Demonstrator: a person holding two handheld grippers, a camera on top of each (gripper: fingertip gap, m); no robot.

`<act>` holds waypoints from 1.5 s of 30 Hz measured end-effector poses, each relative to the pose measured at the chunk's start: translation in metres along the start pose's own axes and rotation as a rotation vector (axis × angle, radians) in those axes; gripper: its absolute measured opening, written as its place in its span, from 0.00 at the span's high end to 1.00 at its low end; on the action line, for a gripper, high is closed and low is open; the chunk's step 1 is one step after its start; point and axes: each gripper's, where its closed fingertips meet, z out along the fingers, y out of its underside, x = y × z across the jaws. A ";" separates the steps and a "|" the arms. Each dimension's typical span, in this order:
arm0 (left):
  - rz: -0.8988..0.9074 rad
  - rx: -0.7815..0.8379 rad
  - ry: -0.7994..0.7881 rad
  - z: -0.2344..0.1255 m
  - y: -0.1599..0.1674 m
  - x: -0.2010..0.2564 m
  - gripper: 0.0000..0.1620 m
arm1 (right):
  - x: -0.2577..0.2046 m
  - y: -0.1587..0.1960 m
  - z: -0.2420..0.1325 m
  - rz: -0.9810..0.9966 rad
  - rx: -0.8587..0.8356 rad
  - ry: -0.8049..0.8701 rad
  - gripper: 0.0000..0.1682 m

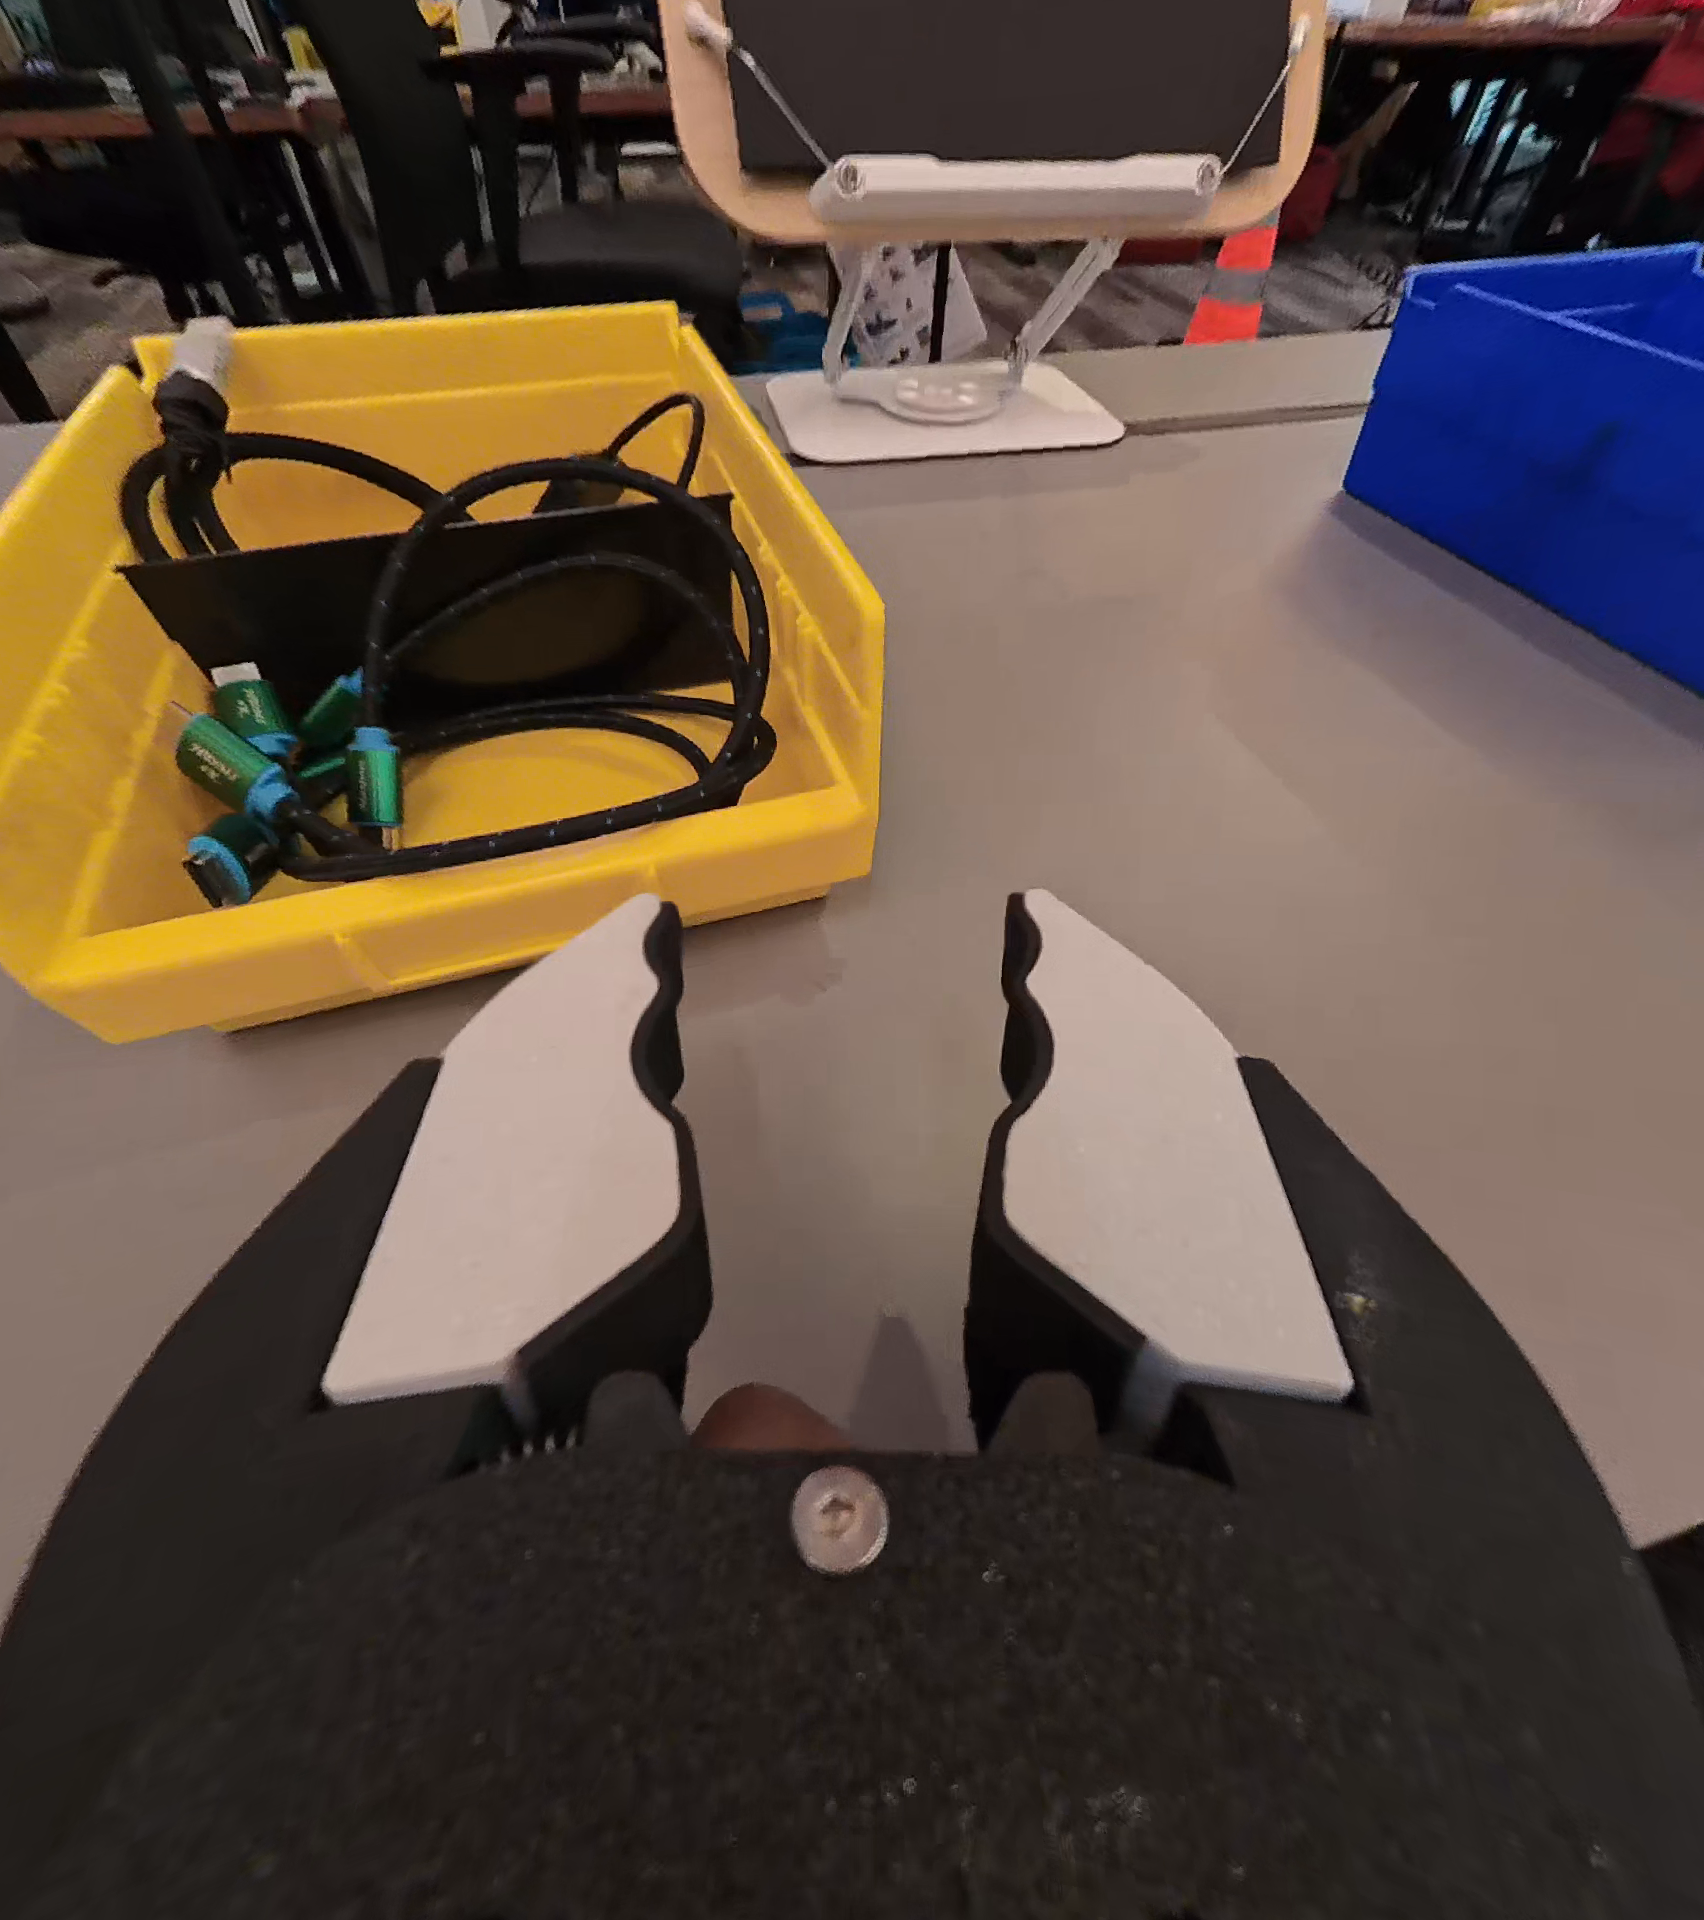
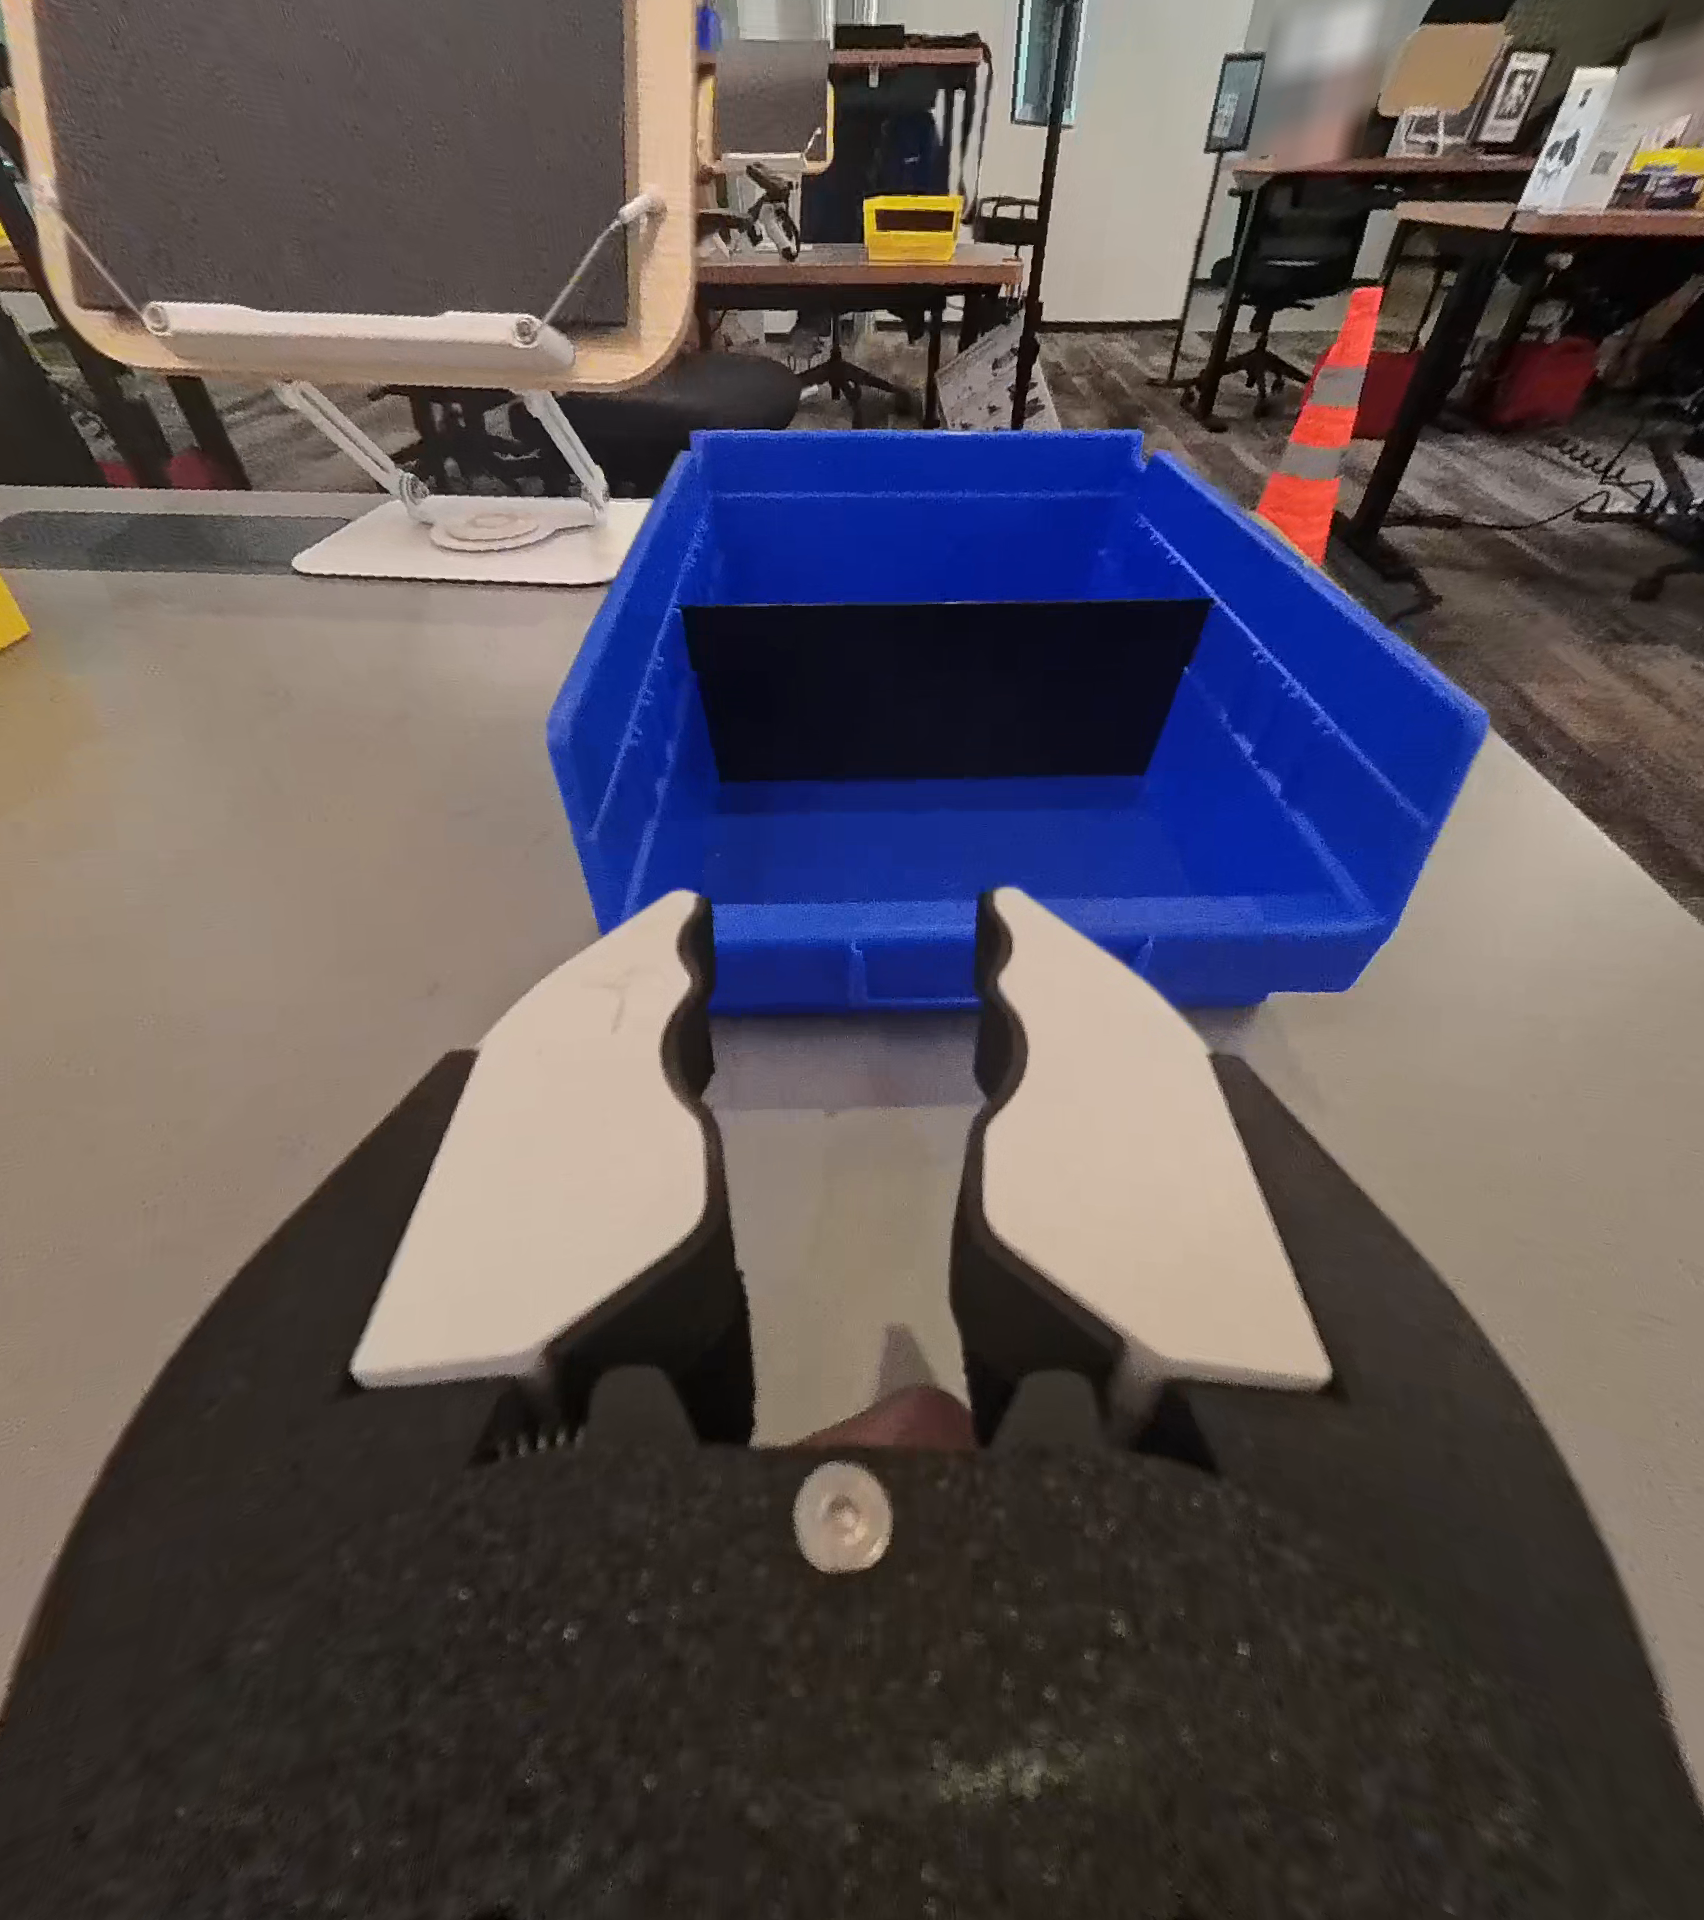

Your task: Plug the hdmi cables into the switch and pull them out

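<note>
- The left gripper (image 1: pixel 840 914) stands with its fingers well spread and nothing between them, above the grey table (image 1: pixel 1191 831) just beside the front rim of the yellow bin (image 1: pixel 474 935).
- The right gripper (image 2: pixel 840 909) is likewise spread and empty, pointed at the front wall of the blue bin (image 2: pixel 931 966).
- The hdmi cables (image 1: pixel 557 748) lie coiled in the yellow bin, their green-and-blue plugs (image 1: pixel 235 758) bunched at its near left corner; a dark flat oval piece behind the coils may be the switch, but it cannot be told for sure.
- By this showing the task looks barely begun: no cable is gripped and none is seen plugged in; lifting out, plugging and pulling all remain.
- The black divider (image 1: pixel 432 603) crosses the yellow bin and the cables loop over it, so the tangle could drag when one plug is lifted.
- The blue bin shows only its own dark divider (image 2: pixel 941 691); a white tablet stand (image 1: pixel 941 405) sits at the table's far edge, clear of both grippers.
</note>
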 end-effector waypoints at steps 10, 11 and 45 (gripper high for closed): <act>-0.134 -0.114 0.072 0.003 0.017 0.003 0.71 | -0.009 0.000 -0.004 0.063 0.000 -0.095 0.76; -0.140 -0.120 0.075 0.003 0.018 0.003 0.72 | -0.013 0.000 -0.005 0.076 -0.001 -0.113 0.76; -0.147 -0.124 0.207 0.005 0.018 0.020 0.79 | -0.078 0.009 -0.007 -0.011 -0.046 -0.353 0.86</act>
